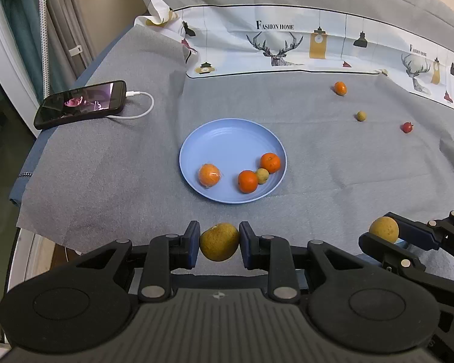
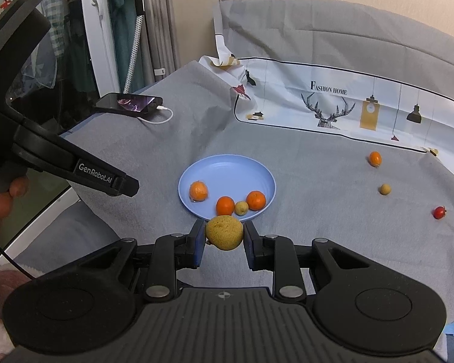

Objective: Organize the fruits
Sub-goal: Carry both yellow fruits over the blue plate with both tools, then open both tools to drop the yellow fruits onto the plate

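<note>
A blue plate [image 1: 227, 133] sits mid-table and holds three oranges [image 1: 209, 175] and a small yellow-green fruit [image 1: 262, 175]. My left gripper [image 1: 219, 243] is shut on a brownish-green fruit [image 1: 219, 242], held in front of the plate's near rim. My right gripper [image 2: 224, 234] is shut on a yellow round fruit [image 2: 224, 232], just before the plate [image 2: 227, 166]; it also shows in the left wrist view [image 1: 383, 230]. On the cloth to the right lie an orange [image 1: 340, 88], a small yellow-green fruit [image 1: 361, 116] and a small red fruit [image 1: 407, 127].
A phone [image 1: 81, 104] with a white charging cable [image 1: 142, 106] lies at the table's far left edge. A printed cloth [image 1: 287, 45] runs along the back. The grey table cover [image 1: 121, 166] ends at the left and near edges.
</note>
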Tool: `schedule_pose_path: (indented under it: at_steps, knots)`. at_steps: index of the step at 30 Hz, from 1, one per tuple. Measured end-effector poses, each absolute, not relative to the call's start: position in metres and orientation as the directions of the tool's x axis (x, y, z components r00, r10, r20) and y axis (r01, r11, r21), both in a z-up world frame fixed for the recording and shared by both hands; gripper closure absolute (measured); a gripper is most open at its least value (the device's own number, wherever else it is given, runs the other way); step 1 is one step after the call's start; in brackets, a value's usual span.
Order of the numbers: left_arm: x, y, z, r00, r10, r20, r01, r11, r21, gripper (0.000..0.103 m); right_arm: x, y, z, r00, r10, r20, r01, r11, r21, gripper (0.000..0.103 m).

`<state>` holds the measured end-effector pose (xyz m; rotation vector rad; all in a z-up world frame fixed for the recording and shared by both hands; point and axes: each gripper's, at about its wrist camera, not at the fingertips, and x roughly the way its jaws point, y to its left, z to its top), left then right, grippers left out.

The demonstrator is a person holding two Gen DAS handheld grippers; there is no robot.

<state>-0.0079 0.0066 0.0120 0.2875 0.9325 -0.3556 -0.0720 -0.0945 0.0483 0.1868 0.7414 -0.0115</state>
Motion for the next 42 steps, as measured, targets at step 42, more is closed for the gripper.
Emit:
schedule_pose_path:
  at_steps: [42]
  knots:
    - [0.192, -0.049, -0.097, 0.436, -0.083, -0.896, 0.312, 0.948, 0.064, 0.073, 0.135, -0.135, -0.066, 0.622, 0.073, -0.779, 0.004, 0.995, 0.097, 0.075]
